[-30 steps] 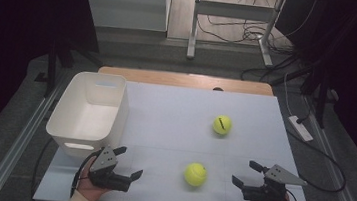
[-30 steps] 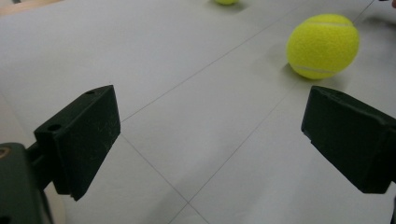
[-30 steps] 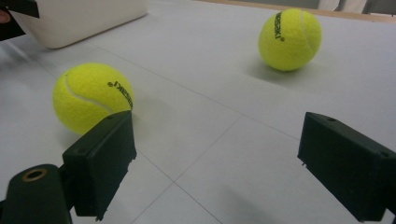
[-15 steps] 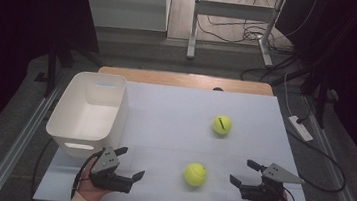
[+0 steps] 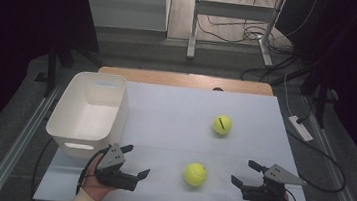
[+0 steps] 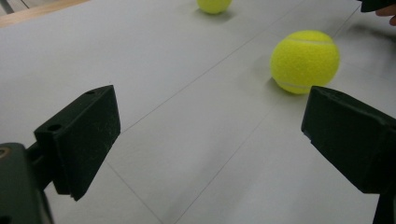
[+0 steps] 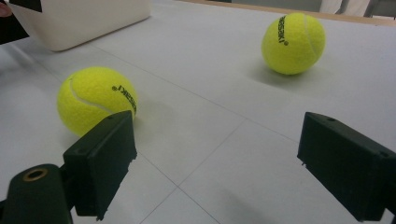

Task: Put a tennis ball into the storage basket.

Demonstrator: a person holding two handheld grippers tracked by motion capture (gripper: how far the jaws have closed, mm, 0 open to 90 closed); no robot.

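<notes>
tennis ball (image 5: 195, 174) nearest me lies on the white table (image 5: 163, 129) at its near edge, between my two grippers and touching neither. my left gripper (image 5: 132, 161) rests at near left with jaws spread wide and nothing in them; my right gripper (image 5: 246, 172) at near right is just as wide and bare. farther right sits a second ball (image 5: 222, 124). a white bin (image 5: 89, 114) stands far left.
</notes>
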